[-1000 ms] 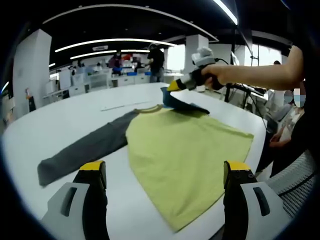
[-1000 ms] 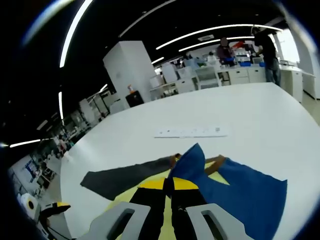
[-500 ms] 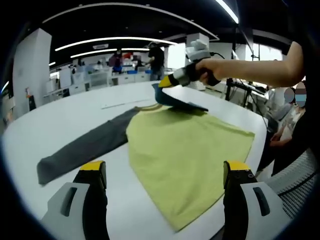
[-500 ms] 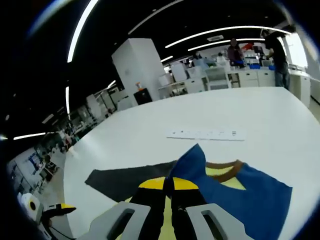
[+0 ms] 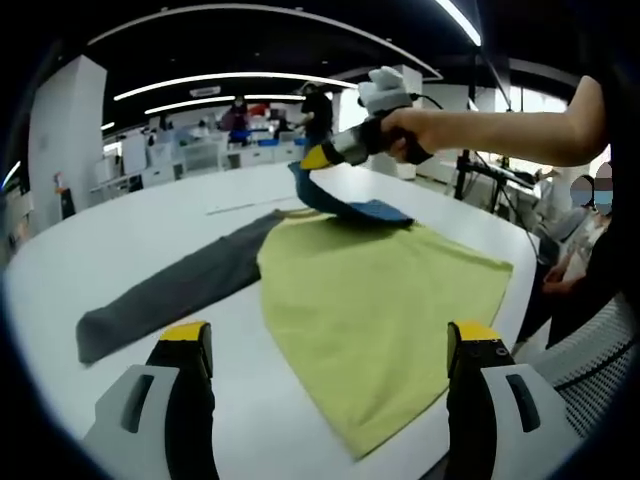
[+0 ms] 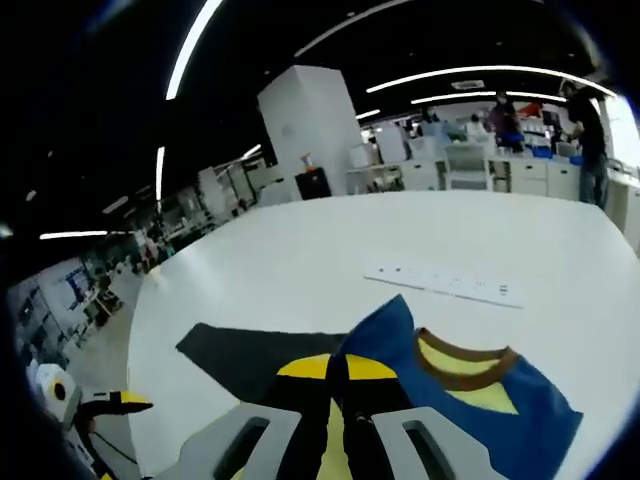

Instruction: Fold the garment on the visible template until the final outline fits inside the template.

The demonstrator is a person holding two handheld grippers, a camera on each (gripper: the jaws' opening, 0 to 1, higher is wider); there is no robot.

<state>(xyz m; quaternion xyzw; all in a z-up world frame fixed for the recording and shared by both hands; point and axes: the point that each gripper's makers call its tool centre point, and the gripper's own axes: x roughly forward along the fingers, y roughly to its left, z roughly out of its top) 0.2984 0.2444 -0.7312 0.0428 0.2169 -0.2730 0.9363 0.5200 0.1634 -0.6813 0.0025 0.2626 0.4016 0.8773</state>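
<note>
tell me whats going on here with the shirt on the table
A person is folding a long-sleeved shirt spread on a white table, using a handheld gripper in each hand. The right gripper is shut on the blue sleeve and holds it lifted above the yellow-green body near the brown collar. The grey sleeve lies stretched out flat. The left gripper hangs open at the near edge, holding nothing.

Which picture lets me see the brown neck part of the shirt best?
The right gripper view: the brown collar curves up close, just past the right gripper pinching the blue sleeve. In the left gripper view, it's only a thin far-off strip.
</note>
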